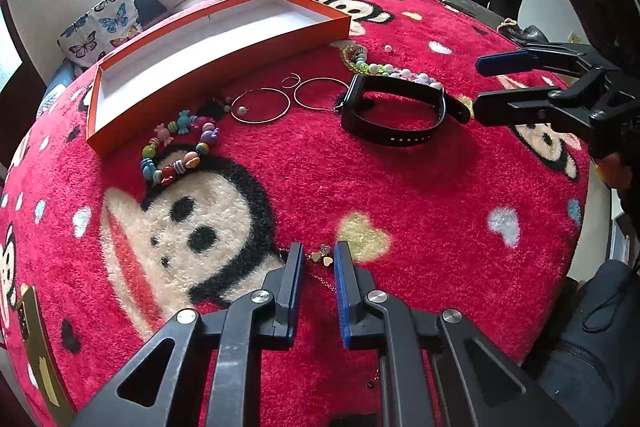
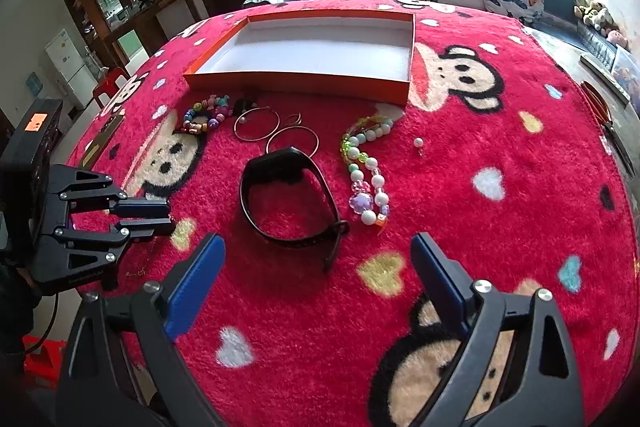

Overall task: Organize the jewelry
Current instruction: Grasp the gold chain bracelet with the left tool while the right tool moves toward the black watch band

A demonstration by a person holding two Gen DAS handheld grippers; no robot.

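1. My landmark is the orange tray (image 2: 304, 83), sitting empty at the far side of the red monkey blanket (image 1: 400, 187); every piece of jewelry lies on my side of it.
2. My left gripper (image 1: 318, 259) is down on the blanket, well away from the tray on the near side. Its jaws have narrowed to a slim gap, and a thin gold chain with heart charms (image 1: 323, 259) lies in that gap. I can't tell whether the pads actually pinch it.
3. My right gripper (image 2: 316, 259) hangs spread wide with nothing in it. It points at the black wristband (image 2: 288, 195), which lies near the tray's front wall, beyond the hoop earrings (image 2: 276, 131).
4. The candy-bead bracelet (image 1: 180, 155) sits just beside the tray's near-left corner, and the pearl-and-green bracelets (image 2: 366, 167) lie off its near-right corner.
5. To do this step well, I think the left pads should finish closing low in the pile, on the charms rather than the fine links.
6. Then I'd lift slowly. The chain trails toward me under the gripper and could snag in the fibres.
7. I'd clear the tray's front wall before letting go.
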